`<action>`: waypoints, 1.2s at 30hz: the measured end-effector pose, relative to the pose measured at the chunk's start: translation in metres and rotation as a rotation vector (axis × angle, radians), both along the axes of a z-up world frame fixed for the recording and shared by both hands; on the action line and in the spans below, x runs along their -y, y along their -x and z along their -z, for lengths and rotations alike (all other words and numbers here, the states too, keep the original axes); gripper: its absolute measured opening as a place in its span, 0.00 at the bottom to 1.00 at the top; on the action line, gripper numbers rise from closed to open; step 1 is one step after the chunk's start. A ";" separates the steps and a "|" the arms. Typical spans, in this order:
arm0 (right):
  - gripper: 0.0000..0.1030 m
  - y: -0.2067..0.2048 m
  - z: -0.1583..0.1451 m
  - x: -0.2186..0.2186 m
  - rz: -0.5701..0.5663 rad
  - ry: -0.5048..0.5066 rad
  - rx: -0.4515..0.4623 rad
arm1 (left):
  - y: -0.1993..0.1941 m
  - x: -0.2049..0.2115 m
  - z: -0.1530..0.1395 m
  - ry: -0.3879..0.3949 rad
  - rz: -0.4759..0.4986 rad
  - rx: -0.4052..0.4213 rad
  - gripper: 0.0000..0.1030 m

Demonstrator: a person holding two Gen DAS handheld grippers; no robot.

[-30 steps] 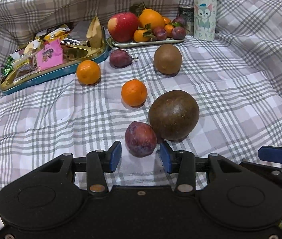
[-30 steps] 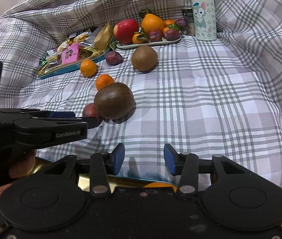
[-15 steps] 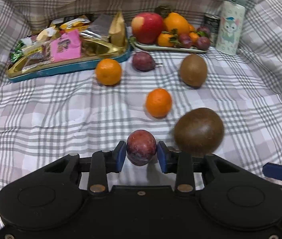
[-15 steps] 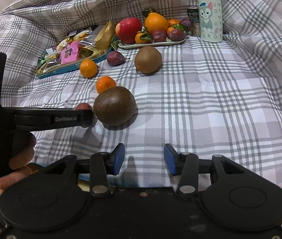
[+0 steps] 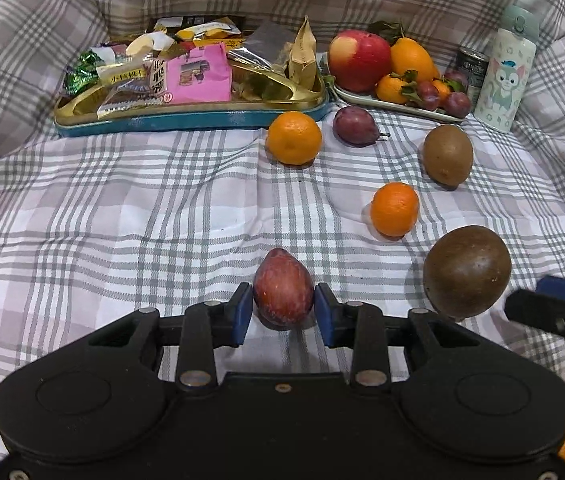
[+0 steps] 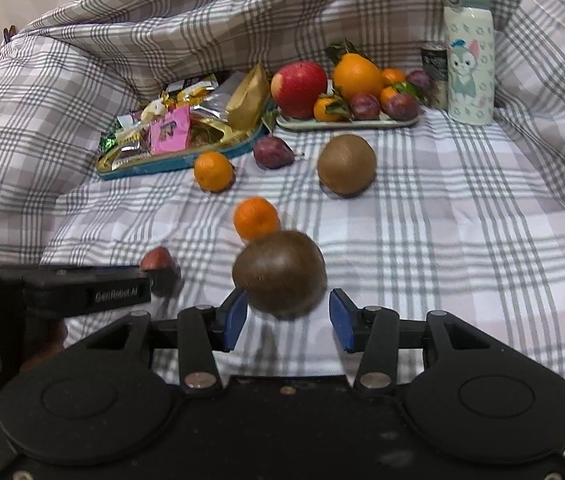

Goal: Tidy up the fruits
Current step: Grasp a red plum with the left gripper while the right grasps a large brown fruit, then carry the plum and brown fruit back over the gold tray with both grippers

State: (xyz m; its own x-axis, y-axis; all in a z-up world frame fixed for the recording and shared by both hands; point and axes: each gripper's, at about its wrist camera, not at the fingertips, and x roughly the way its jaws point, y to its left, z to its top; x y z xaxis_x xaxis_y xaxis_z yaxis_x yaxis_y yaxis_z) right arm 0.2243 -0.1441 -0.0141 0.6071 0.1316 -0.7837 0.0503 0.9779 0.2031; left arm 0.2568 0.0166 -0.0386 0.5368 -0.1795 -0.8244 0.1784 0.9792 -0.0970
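My left gripper [image 5: 282,312] is shut on a red-purple plum [image 5: 283,287] and holds it just above the checked cloth. My right gripper [image 6: 286,318] is open, its blue pads on either side of a large round brown fruit [image 6: 279,273], not closed on it; that fruit also shows in the left wrist view [image 5: 467,270]. Loose on the cloth lie two mandarins [image 5: 394,209] [image 5: 293,137], another plum [image 5: 354,125] and a brown kiwi [image 5: 448,155]. A fruit plate [image 5: 398,105] at the back holds an apple [image 5: 359,59], an orange, mandarins and plums.
A gold and teal snack tray [image 5: 186,114] full of packets sits at the back left. A cartoon-print bottle [image 5: 506,76] and a small can [image 5: 471,67] stand right of the fruit plate. Folds of the checked cloth rise on all sides.
My left gripper closed on the near plum and carried it left, away from the large brown fruit. My right gripper moved forward until its open fingers flank that brown fruit.
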 end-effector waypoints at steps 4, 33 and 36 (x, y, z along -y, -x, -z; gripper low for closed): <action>0.50 -0.015 0.000 -0.001 0.024 -0.003 0.013 | 0.000 -0.001 0.001 0.006 0.005 0.002 0.42; 0.62 -0.065 0.034 -0.017 0.014 -0.057 -0.057 | -0.014 -0.008 0.006 0.035 0.020 0.001 0.43; 0.62 -0.062 0.033 -0.019 0.001 -0.047 -0.045 | -0.013 -0.009 0.006 0.035 0.022 0.003 0.42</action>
State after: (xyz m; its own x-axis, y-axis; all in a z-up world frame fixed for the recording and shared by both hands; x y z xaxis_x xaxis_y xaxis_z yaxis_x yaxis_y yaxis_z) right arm 0.2863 -0.1254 -0.0473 0.5714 0.1685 -0.8032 0.0611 0.9672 0.2464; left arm 0.2693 0.0255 -0.0443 0.5352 -0.2204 -0.8155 0.2005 0.9709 -0.1308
